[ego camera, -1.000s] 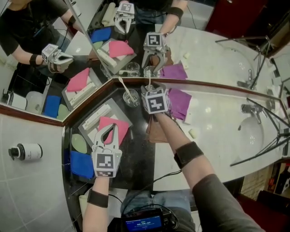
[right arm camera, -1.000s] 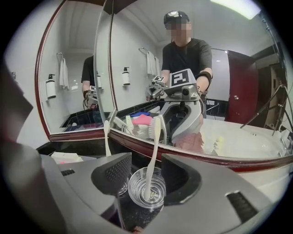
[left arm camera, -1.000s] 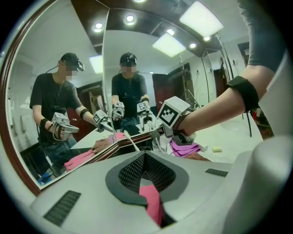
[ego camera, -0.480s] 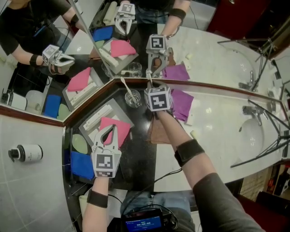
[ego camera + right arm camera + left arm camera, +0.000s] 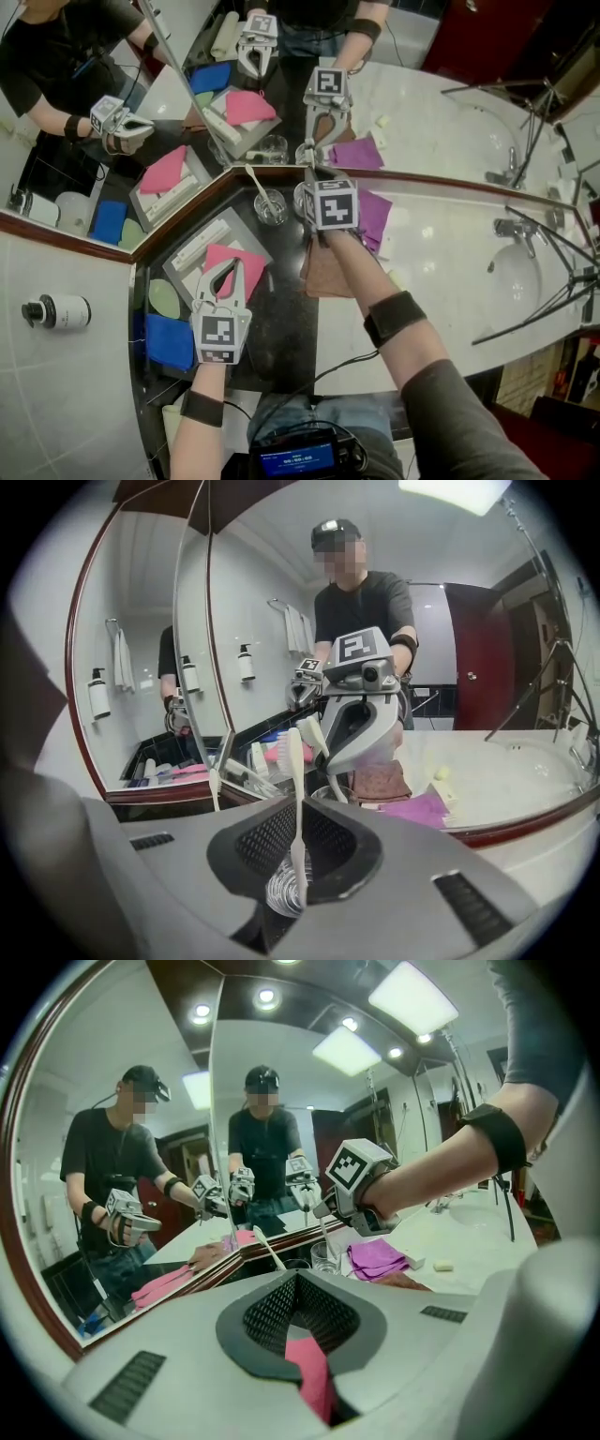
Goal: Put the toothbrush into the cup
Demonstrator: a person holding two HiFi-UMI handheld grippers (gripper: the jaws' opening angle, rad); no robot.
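My right gripper point(image 5: 297, 844) is shut on a white toothbrush point(image 5: 297, 789); its jaws have just been closing on the handle. The brush stands upright, bristles on top. A clear glass cup point(image 5: 279, 891) sits directly below the jaws. In the head view, the right gripper point(image 5: 310, 190) is at the mirror's foot above that cup point(image 5: 300, 198). A second glass point(image 5: 271, 207) to its left holds another toothbrush point(image 5: 255, 182). My left gripper point(image 5: 228, 263) is shut and empty, over a pink cloth point(image 5: 246, 262). The left gripper view shows the shut left gripper point(image 5: 298, 1283) with pink cloth point(image 5: 314, 1377) beneath.
The pink cloth lies on a grey tray point(image 5: 192, 246) on the dark counter. A blue cloth point(image 5: 169, 338) and a green pad point(image 5: 164, 298) lie nearer. Purple cloth point(image 5: 376, 214) and brown cloth point(image 5: 329, 269) lie right of the cups. Angled mirrors stand behind; a sink point(image 5: 521, 278) with tap point(image 5: 512, 227) is at right.
The right gripper has shut on the toothbrush and lifted slightly, rolling a little. The left gripper has stayed put.
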